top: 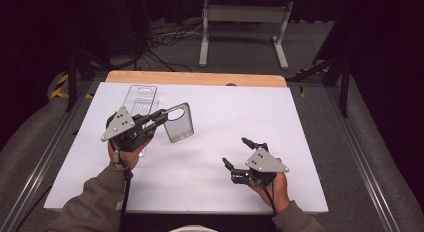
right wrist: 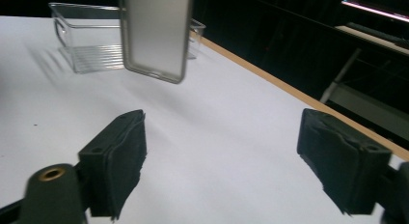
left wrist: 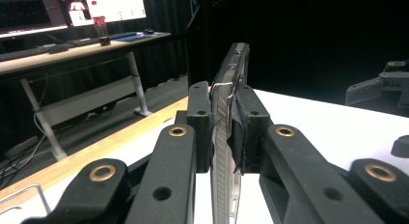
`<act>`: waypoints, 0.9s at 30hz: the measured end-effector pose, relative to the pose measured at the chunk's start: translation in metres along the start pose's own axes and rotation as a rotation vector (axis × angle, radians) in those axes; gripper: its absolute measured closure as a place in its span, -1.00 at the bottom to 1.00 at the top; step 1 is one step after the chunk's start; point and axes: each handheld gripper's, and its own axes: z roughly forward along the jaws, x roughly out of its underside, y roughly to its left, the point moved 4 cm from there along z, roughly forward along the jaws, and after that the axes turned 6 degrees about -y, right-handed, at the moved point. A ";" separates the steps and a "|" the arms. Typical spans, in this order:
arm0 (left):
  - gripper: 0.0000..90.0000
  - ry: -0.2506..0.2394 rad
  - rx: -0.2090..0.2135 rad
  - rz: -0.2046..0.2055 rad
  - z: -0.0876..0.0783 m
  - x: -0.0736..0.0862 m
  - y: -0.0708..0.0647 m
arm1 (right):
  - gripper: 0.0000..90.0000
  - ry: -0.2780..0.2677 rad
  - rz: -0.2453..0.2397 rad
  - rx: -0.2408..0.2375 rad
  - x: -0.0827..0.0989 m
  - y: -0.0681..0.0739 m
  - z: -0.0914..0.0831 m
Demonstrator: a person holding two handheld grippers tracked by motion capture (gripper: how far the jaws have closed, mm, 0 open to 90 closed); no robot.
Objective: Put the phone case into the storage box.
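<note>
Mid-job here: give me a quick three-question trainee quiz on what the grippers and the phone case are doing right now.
1. True or false: the right hand-held gripper grips something.
2. The left hand-held gripper holds: A) clear plastic bin B) translucent grey phone case C) cable.
3. Where is the clear ribbed plastic bin relative to the white table top?

Key: 1. False, its jaws stand open and empty. 2. B, the translucent grey phone case. 3. Resting on its far left part.

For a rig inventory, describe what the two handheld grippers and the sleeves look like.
Both the left gripper and right gripper are black, each topped by a grey three-cornered plate, with brass-coloured pivot pins, dark jaw pads and a black trailing cable. The sleeves are olive-grey.
</note>
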 end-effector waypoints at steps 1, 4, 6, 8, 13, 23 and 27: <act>0.77 -0.007 -0.007 0.005 -0.001 0.000 0.002 | -0.69 0.001 0.011 0.001 0.002 -0.002 -0.001; 0.77 -0.013 -0.014 0.005 -0.002 -0.001 0.004 | -0.78 0.012 0.039 -0.010 0.005 -0.005 -0.004; 0.77 -0.005 -0.014 0.004 -0.004 -0.002 0.005 | -0.80 0.029 0.042 -0.010 0.008 -0.006 -0.005; 0.77 -0.015 -0.020 0.001 -0.004 -0.003 0.006 | -0.79 0.036 0.042 -0.008 0.009 -0.006 -0.006; 0.77 -0.017 -0.027 0.008 -0.007 -0.005 0.010 | -0.70 0.053 0.029 -0.042 0.016 0.000 -0.012; 0.78 -0.035 -0.051 0.014 -0.018 -0.012 0.023 | -0.72 0.026 0.001 -0.066 0.018 0.006 -0.020; 0.78 -0.043 -0.061 0.012 -0.023 -0.014 0.031 | -0.74 0.025 -0.010 -0.072 0.016 0.008 -0.020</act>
